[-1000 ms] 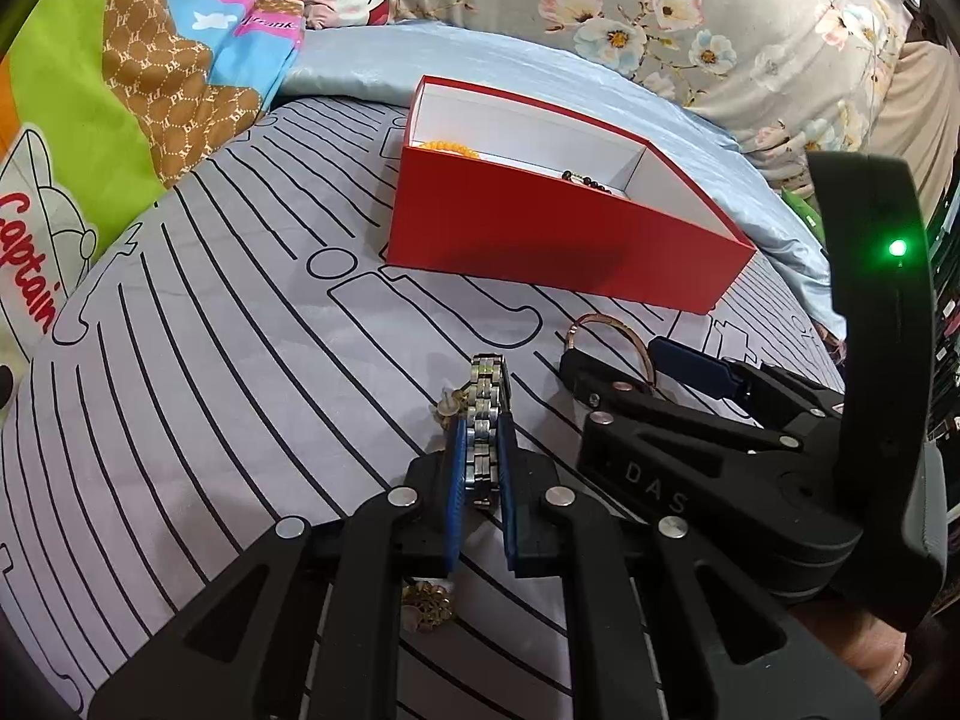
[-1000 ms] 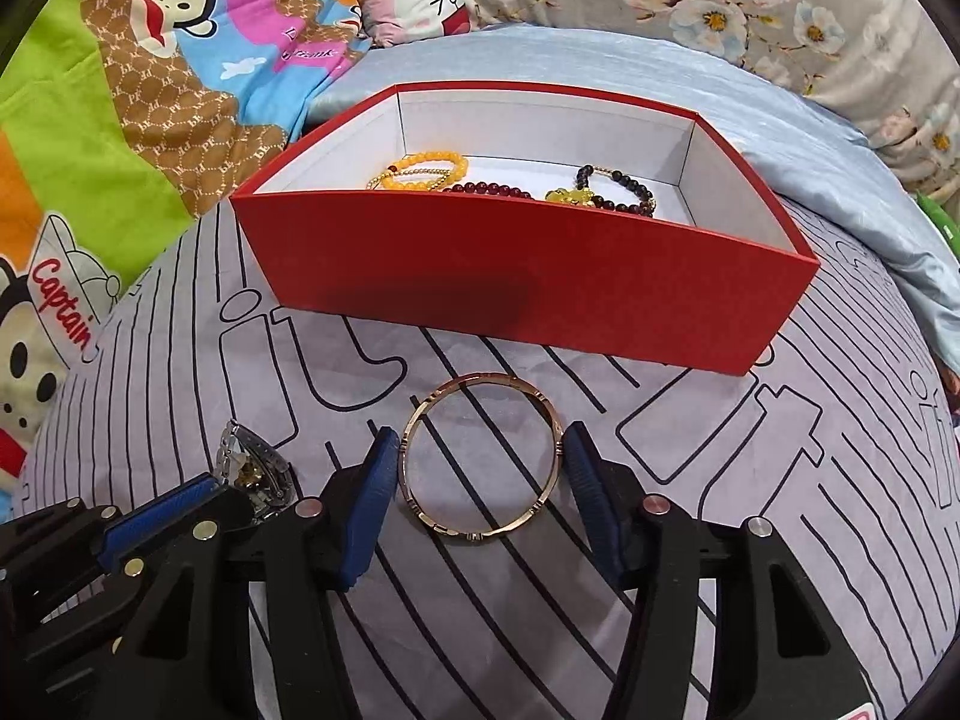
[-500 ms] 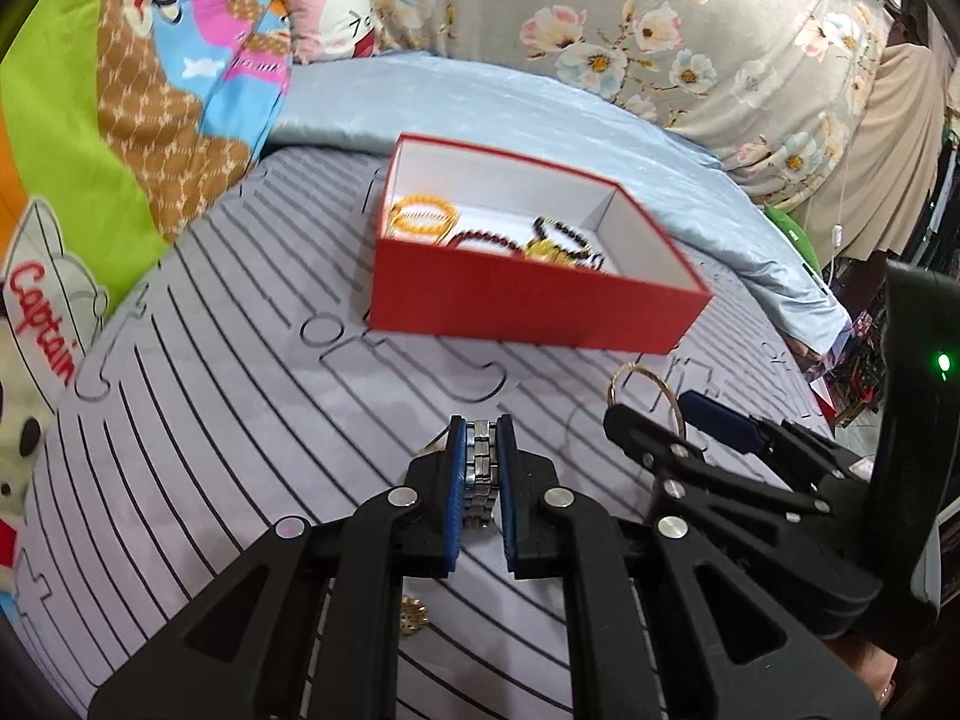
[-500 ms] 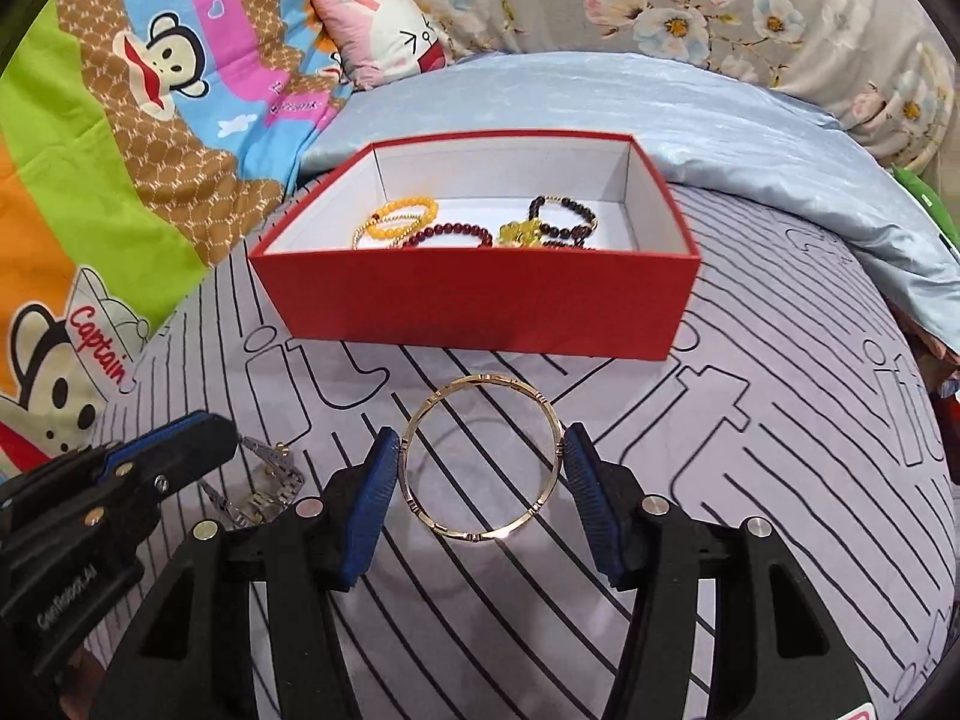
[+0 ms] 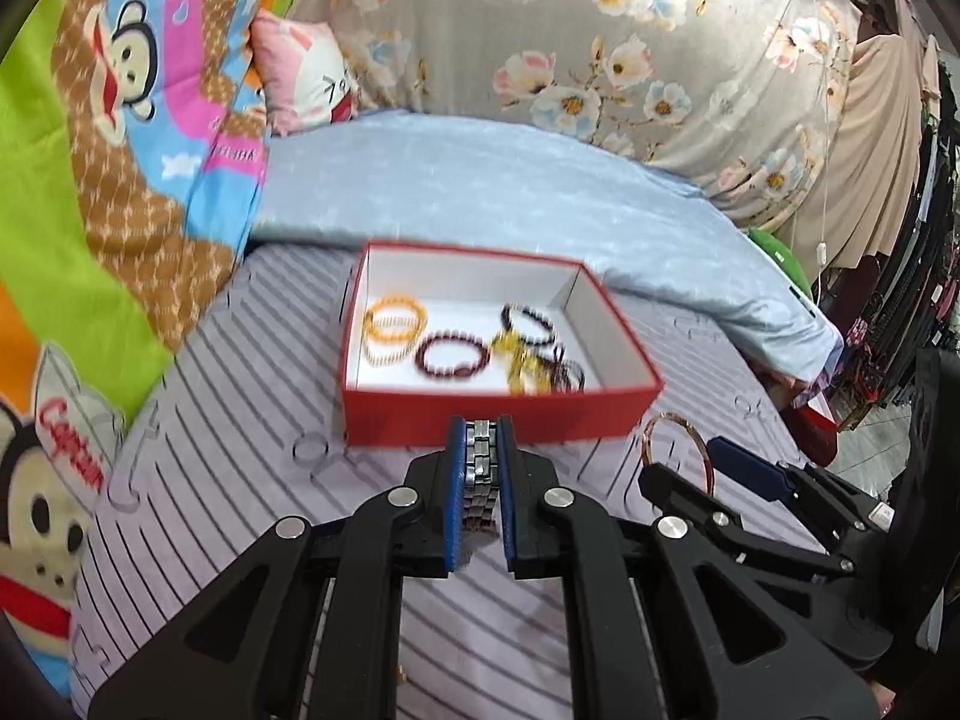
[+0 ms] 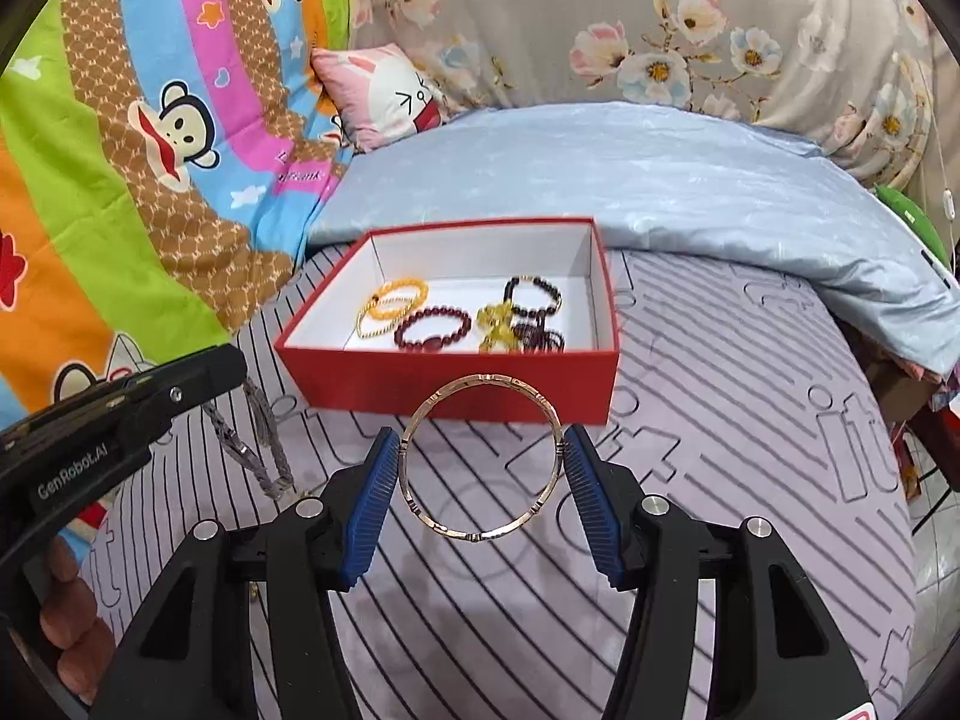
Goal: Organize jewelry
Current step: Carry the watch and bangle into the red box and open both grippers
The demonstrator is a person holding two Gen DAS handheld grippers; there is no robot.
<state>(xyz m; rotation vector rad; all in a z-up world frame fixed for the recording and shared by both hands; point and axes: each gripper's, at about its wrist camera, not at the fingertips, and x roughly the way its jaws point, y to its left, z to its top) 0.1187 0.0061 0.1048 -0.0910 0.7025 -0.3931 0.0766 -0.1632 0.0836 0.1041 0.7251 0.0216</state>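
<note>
My left gripper point(image 5: 480, 450) is shut on a silver metal link bracelet point(image 5: 481, 468) and holds it above the striped mat, short of the red box point(image 5: 498, 414). In the right wrist view the bracelet point(image 6: 255, 444) hangs down from the left gripper. My right gripper point(image 6: 480, 468) is shut on a rose-gold bangle point(image 6: 480, 456), held in the air in front of the red box point(image 6: 456, 378). The bangle also shows in the left wrist view point(image 5: 678, 450). The box holds a yellow bead bracelet point(image 6: 390, 303), a dark red one point(image 6: 432, 330) and darker ones point(image 6: 534, 300).
The box stands on a grey striped mat point(image 6: 720, 480) on a bed. A light blue quilt point(image 6: 660, 180) lies behind the box. A cartoon monkey blanket point(image 6: 120, 150) is on the left, with a pink cushion point(image 6: 384, 90) at the back. A small gold item point(image 5: 401, 672) lies on the mat.
Both grippers have risen from the mat with their pieces. The silver bracelet and the bangle are off the surface now, and the box looks farther below and ahead.
</note>
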